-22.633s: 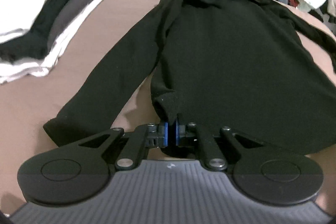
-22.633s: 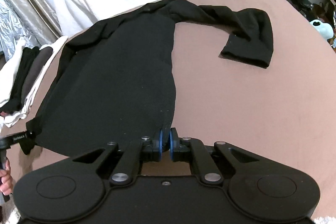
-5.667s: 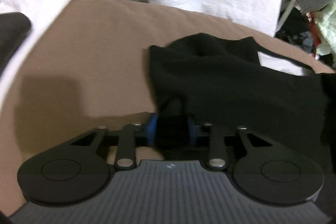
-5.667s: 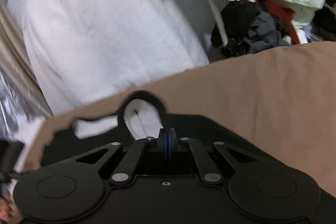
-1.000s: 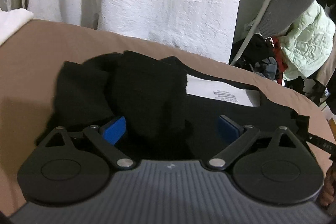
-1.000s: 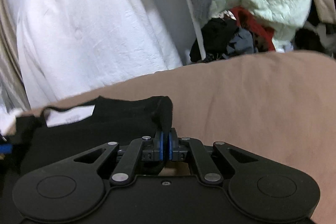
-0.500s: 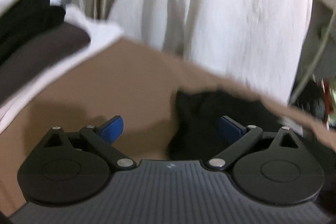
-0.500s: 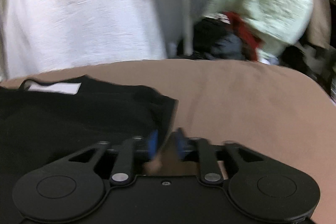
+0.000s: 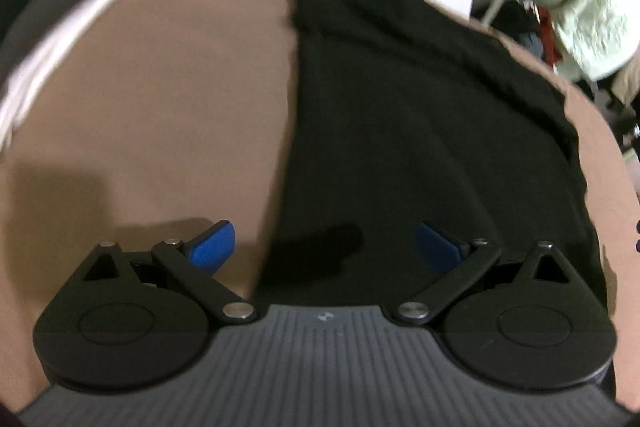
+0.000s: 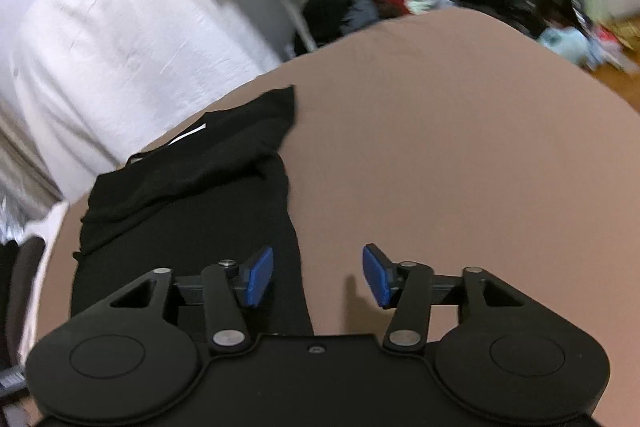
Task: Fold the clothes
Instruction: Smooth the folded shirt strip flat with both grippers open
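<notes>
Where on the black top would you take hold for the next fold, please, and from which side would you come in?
Probably the near bottom edge of the black top, one corner for each gripper. It lies flat as a long strip running away from the cameras on the brown surface, so come in from the near end. The left gripper and right gripper hold nothing; the right's jaws are opening.

The left gripper [image 9: 324, 247] is built of matte black parts: two rounded housings, each with a faint embossed circle, and slim linkage arms pinned by silver round-headed screws. Its fingers [image 9: 211, 247] end in bright blue pads. Behind them sits a grey ribbed body carrying a small pale mark at its front edge. The right gripper [image 10: 318, 277] has the same black housings, silver screws and blue pads [image 10: 259, 277], but a plain black body with one small centre screw.
</notes>
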{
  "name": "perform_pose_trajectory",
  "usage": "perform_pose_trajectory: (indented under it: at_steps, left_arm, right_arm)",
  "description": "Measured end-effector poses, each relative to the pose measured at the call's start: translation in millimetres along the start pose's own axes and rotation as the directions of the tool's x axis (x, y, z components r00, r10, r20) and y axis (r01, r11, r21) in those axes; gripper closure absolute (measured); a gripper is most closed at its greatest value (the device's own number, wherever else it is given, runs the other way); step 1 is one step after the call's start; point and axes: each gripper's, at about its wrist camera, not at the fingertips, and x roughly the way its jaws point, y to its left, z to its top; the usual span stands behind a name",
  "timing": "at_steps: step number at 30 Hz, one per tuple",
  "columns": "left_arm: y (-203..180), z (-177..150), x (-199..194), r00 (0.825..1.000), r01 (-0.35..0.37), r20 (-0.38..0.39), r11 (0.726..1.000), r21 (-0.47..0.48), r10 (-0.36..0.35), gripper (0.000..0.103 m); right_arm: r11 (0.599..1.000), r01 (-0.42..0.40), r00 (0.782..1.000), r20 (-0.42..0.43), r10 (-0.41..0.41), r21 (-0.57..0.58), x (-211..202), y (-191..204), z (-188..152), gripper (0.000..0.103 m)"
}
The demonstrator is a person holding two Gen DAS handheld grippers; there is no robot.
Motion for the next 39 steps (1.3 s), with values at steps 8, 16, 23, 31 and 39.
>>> perform_pose_trajectory:
  at_steps: [8, 16, 23, 31, 39]
  left_arm:
    - [3, -43, -17, 0.999, 0.004, -0.047, 0.998, -0.064, -0.007, 0.004]
    - [13, -59, -23, 1.000, -0.027, -0.010, 0.994, -0.107, 0.026, 0.004]
    - [14, -68, -25, 0.999, -0.024, 0.035, 0.991, -0.128, 0.029, 0.004]
    - [4, -70, -17, 0.996, -0.088, 0.017, 0.994, -0.063, 0.089, 0.004]
    - [8, -73, -17, 0.998, -0.062, 0.027, 0.993, -0.105, 0.065, 0.003]
  right_arm:
    - [0.988, 0.124, 0.988, -0.105, -0.113, 0.094, -27, -17, -64, 0.041]
    - [0.976, 0.163, 0.983, -0.111, -0.148, 0.143, -33, -22, -93, 0.033]
    - [0.978, 0.166, 0.983, -0.103, -0.154, 0.125, -35, -24, -92, 0.033]
    - [0.996, 0.052, 0.992, -0.121, -0.044, 0.067, -50, -6, -71, 0.033]
    - [0.942, 0.062, 0.996, -0.047, -0.082, -0.331, -87, 23, -23, 0.023]
